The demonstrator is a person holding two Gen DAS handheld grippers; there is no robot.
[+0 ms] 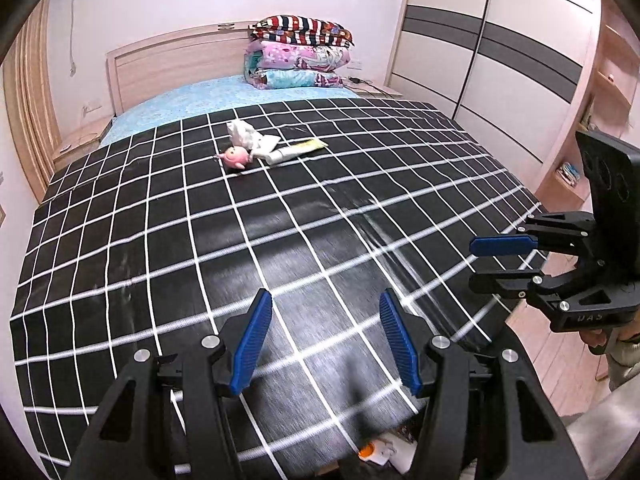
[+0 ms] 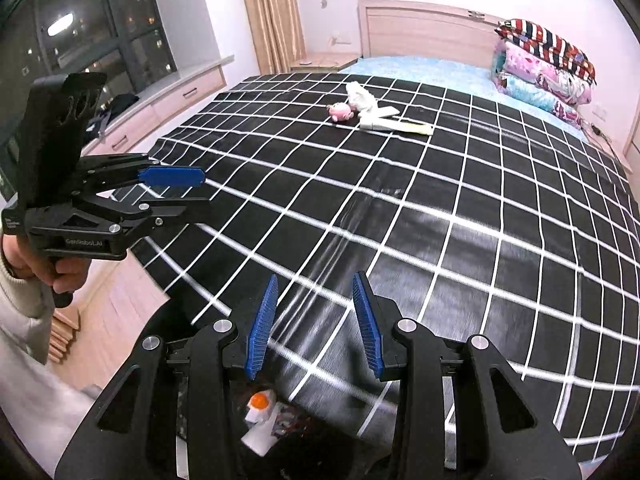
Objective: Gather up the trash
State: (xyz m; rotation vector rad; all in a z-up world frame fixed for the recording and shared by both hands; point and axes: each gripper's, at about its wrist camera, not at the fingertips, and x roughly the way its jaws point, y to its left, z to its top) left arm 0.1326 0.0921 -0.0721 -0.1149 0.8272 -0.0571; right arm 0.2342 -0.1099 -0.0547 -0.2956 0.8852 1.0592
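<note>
- Approach step: left gripper [image 1: 326, 340] and right gripper [image 2: 316, 320] hover at bottom of frame, fingers apart, both empty.
- Crumpled tissue [image 1: 250, 136] and wrapper [image 1: 300, 150] lie upper centre on the checked bedspread [image 1: 160, 220].
- Next: a long reach across, probably avoiding the pink toy [image 1: 236, 157].

Both tongs empty, jaws apart, above near edge of bed [image 1: 168, 240]. Checked cover ahead bare, wide flat lane. Only cluster far ahead, mid-bed: pink toy [image 1: 236, 157], crumpled tissue [image 1: 244, 133], tube [image 1: 296, 151], touching one another. Folded quilts [image 1: 298, 56] at headboard beyond. Wardrobe [image 1: 480, 52] right of bed, window side left.
</note>
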